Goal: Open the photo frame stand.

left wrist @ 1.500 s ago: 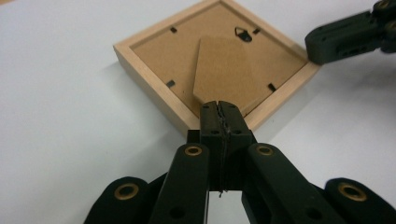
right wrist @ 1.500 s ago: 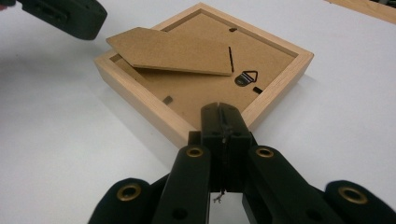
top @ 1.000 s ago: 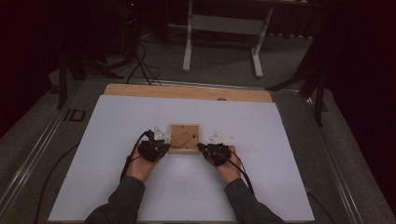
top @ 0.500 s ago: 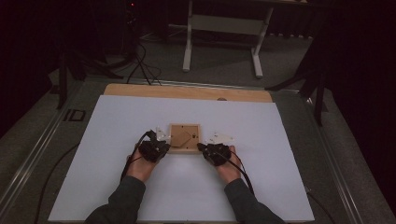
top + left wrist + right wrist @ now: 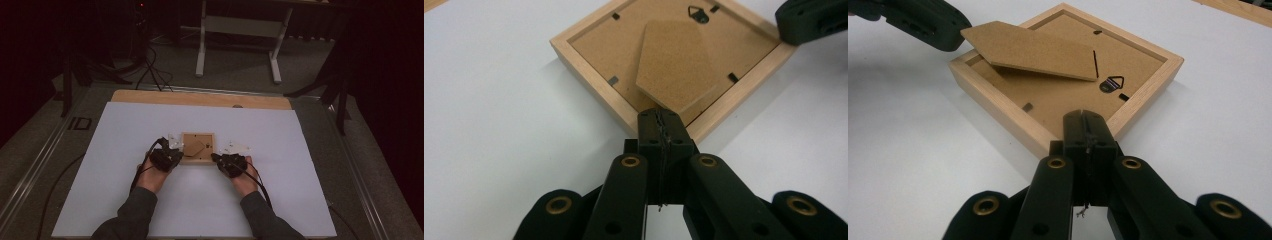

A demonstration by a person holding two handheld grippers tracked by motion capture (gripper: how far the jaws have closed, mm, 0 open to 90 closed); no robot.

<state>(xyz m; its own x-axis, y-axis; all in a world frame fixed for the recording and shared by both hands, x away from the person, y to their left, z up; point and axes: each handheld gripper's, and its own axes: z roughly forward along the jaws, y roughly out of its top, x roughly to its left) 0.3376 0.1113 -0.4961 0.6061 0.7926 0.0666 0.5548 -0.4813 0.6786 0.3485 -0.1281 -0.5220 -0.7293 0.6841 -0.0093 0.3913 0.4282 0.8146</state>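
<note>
Frame: wooden picture frame (image 5: 198, 148) lies face-down mid-table on the white sheet (image 5: 125, 150), easel stand (image 5: 1030, 50) propped up.
Tongs: left gripper (image 5: 659, 120) and right gripper (image 5: 1087, 125) closed, empty, at near corners.
Risk: a push may skid the frame.

A picture frame (image 5: 198, 148) lies face down at the middle of the worktop (image 5: 125, 130), a little below the centre of the high view. Its stand flap (image 5: 674, 70) sits on the backing, lifted at one end. The left gripper (image 5: 167, 158) rests at the frame's lower left corner and the right gripper (image 5: 231, 163) at its lower right corner, each with fingers pressed together. Both forearms enter from the bottom edge. Beyond the worktop's far edge, at the top of the high view, stands a table base (image 5: 237, 40) on the floor.
</note>
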